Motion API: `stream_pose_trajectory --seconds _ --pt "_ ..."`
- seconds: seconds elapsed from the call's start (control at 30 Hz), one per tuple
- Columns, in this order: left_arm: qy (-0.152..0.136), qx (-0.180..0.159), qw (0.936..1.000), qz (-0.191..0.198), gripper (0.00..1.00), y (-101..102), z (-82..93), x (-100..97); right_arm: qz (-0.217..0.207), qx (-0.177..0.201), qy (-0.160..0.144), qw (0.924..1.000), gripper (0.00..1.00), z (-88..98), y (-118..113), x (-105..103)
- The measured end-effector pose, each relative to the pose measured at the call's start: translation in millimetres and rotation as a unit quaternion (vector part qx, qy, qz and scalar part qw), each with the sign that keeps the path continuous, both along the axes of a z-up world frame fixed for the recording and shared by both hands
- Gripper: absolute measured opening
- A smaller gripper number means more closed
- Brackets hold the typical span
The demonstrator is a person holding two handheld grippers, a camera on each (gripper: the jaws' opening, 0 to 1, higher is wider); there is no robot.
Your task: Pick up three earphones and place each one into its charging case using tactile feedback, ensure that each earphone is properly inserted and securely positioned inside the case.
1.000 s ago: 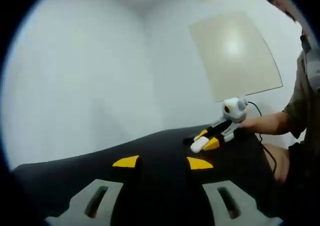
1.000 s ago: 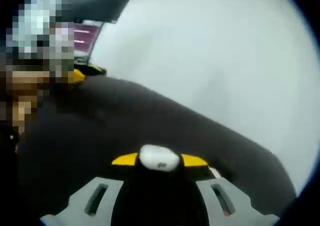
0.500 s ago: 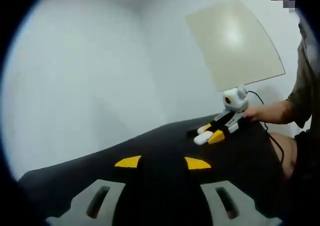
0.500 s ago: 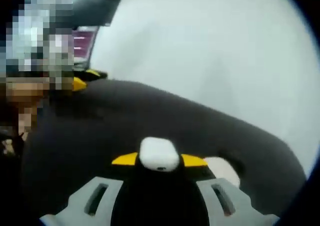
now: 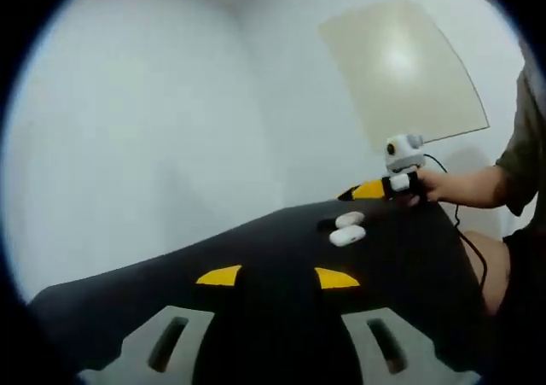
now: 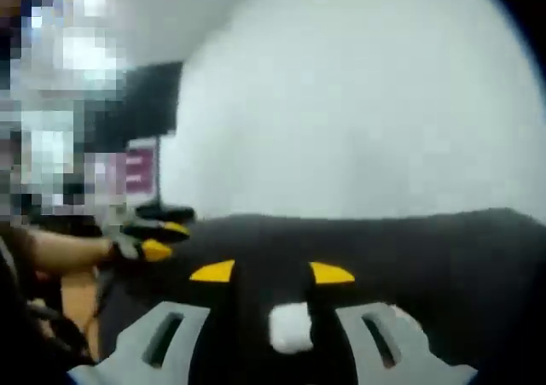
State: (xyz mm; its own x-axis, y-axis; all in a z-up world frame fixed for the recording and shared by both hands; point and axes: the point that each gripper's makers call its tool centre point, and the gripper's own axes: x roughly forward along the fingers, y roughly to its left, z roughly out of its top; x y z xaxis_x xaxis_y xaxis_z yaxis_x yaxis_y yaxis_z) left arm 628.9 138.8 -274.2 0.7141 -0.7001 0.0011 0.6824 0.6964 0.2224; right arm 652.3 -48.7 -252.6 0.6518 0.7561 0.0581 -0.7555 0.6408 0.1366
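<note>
A: What are we dealing with?

B: Small white rounded pieces (image 5: 347, 228) on the black table (image 5: 256, 257), two of them touching or nearly so. I cannot tell earphone from charging case at this size. I'd judge them light, hard and smooth-shelled, so likely to slip or skid if pinched off-centre. Take each across its broad flanks, low and square, with a gentle squeeze and let touch confirm the seat.

A: Where do they sit against the right gripper (image 5: 368, 190)?

B: In the left gripper view it hangs just above and beyond the two pieces, clear of them, a hand (image 5: 431, 185) gripping it from the right. Its yellow tips look close together from there, but in the right gripper view its own tips (image 6: 271, 272) stand parted with nothing between them, so open and empty. A blurred white piece (image 6: 291, 327) lies on the table just under them, nearer the camera than the tips.

A: And the left gripper (image 5: 277, 277)?

B: Well apart from the pieces, near side of the table. Its yellow tips are spread wide with only bare table between them. It also appears small at the left of the right gripper view (image 6: 153, 240).
</note>
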Motion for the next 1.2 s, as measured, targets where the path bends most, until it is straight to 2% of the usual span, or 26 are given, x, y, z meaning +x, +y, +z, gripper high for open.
stream_pose_trajectory --seconds 0.17,0.33,0.47,0.5,0.57,0.63,0.8,0.9,1.0,1.1,1.2 --pt "-0.004 0.010 0.9999 0.009 0.29 -6.1 -1.6 -2.7 0.032 0.016 0.007 0.9993 0.26 3.0 18.2 -2.2" --pt "-0.008 -0.001 0.9998 0.019 0.28 -4.3 2.9 -3.3 0.063 0.024 0.013 0.9976 0.24 4.2 36.1 -9.9" --pt "-0.009 0.001 0.9998 0.019 0.28 -5.4 3.2 -7.2 0.089 0.026 0.023 0.9954 0.24 -15.3 45.3 -13.8" --pt "-0.011 0.002 0.9998 0.019 0.28 -5.2 3.4 -8.0 0.079 -0.014 0.022 0.9965 0.24 -22.4 41.8 -11.5" --pt "-0.019 0.007 0.9996 0.021 0.27 -4.8 4.7 -9.7 0.083 0.018 -0.008 0.9964 0.24 -9.6 43.0 -15.3" --pt "-0.027 0.014 0.9992 0.027 0.26 -3.5 5.3 -10.6 0.087 0.013 -0.006 0.9961 0.24 -12.3 41.5 -18.9" --pt "-0.002 0.015 0.9989 0.045 0.25 -1.6 3.0 -13.0 0.088 0.010 -0.004 0.9961 0.24 -15.9 40.7 -18.6" --pt "0.003 0.013 0.9991 0.041 0.25 -5.3 1.0 -20.4 0.089 -0.002 -0.018 0.9959 0.24 -16.7 42.6 -22.5" --pt "0.011 0.020 0.9985 0.050 0.25 -3.6 -5.4 -17.7 0.087 -0.005 -0.030 0.9957 0.24 -15.3 42.0 -22.7" --pt "0.026 -0.001 0.9987 0.044 0.27 -5.6 -4.5 -17.4 0.082 -0.001 -0.029 0.9962 0.24 -14.1 40.9 -21.2" --pt "0.022 -0.009 0.9991 0.036 0.27 -9.5 -1.7 -24.4 0.084 -0.002 -0.035 0.9958 0.24 -12.5 42.9 -22.4"
